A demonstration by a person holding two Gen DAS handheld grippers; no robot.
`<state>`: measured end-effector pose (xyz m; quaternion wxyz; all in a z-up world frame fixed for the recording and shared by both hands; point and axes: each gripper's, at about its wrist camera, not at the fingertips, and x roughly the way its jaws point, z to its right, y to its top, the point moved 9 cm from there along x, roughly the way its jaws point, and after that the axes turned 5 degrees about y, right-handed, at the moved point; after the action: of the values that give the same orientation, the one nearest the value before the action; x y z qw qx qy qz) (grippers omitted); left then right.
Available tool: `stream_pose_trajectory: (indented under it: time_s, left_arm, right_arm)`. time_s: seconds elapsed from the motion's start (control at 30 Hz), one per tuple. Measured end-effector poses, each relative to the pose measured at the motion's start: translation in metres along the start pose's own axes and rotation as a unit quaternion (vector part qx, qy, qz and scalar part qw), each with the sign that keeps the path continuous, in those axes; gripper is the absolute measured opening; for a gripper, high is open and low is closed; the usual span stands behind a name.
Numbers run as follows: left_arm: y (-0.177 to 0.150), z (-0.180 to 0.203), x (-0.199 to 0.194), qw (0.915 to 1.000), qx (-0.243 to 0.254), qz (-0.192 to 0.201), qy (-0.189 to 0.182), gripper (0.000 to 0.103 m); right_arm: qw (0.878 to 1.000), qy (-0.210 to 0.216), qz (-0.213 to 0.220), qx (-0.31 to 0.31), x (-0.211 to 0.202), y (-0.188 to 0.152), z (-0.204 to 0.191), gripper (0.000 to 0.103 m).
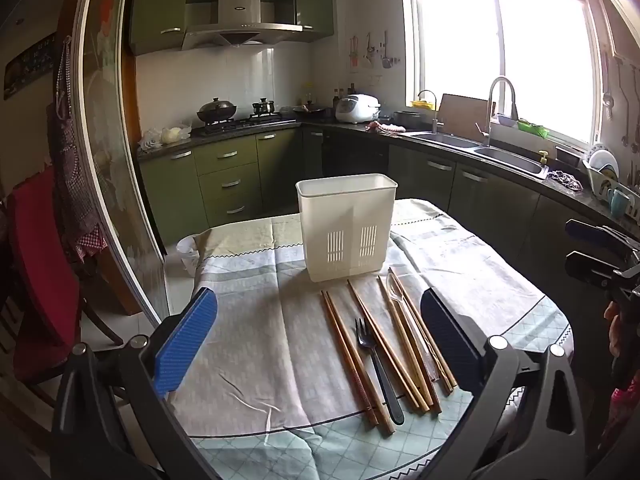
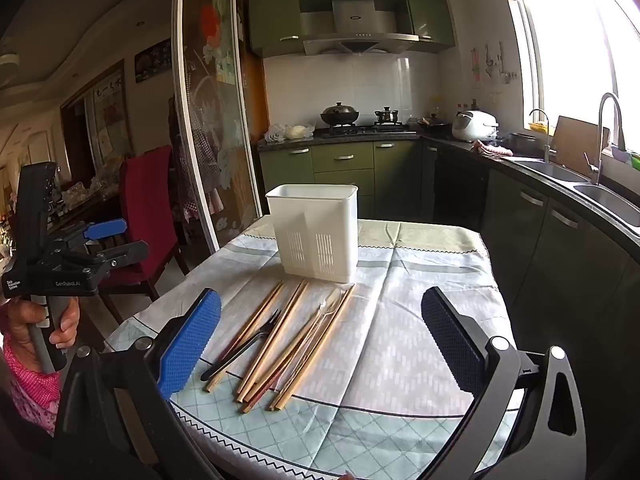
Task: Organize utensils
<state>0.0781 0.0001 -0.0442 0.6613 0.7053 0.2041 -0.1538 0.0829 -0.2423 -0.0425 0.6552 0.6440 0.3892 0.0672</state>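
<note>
A: Where do the utensils lie?
B: On the cloth-covered counter [image 1: 248,320]: wooden chopsticks [image 1: 372,340], a black fork [image 1: 376,368] and a clear spoon [image 1: 400,300] lie side by side, just in front of the white slotted holder [image 1: 346,226], which stands upright.
A: And the tongs?
B: Left tongs [image 1: 319,338] spread wide above the cloth, holding nothing. Right tongs [image 2: 321,338] likewise spread, holding nothing, with the utensils between and beyond the pads [image 2: 188,344].
</note>
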Motion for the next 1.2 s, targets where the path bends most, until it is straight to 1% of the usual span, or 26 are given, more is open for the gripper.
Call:
stream_pose_trajectory:
  time_s: [0.2, 0.27, 0.43, 0.8, 1.2]
  left_arm:
    - [-0.002, 0.000, 0.002, 0.9998, -0.005, -0.008, -0.015, 0.097]
    - [0.002, -0.001, 0.000, 0.9999, -0.005, -0.004, -0.015, 0.097]
    - [-0.002, 0.005, -0.004, 0.9999, 0.001, 0.000, -0.011, 0.097]
    - [-0.003, 0.004, -0.004, 0.9999, -0.001, -0.003, -0.015, 0.097]
    - [-0.004, 0.004, -0.003, 0.9999, -0.002, -0.003, -0.014, 0.097]
  right_arm:
    - [1.000, 0.001, -0.002, 0.001, 0.001, 0.000, -0.001, 0.099]
    - [1.000, 0.001, 0.000, 0.001, 0.001, -0.001, 0.000, 0.099]
    - [1.000, 0.000, -0.002, 0.000, 0.006, -0.001, 0.000, 0.099]
    - [1.000, 0.001, -0.004, -0.001, 0.004, -0.006, 0.002, 0.099]
    - [1.000, 0.001, -0.011, -0.001, 0.010, -0.007, 0.001, 0.099]
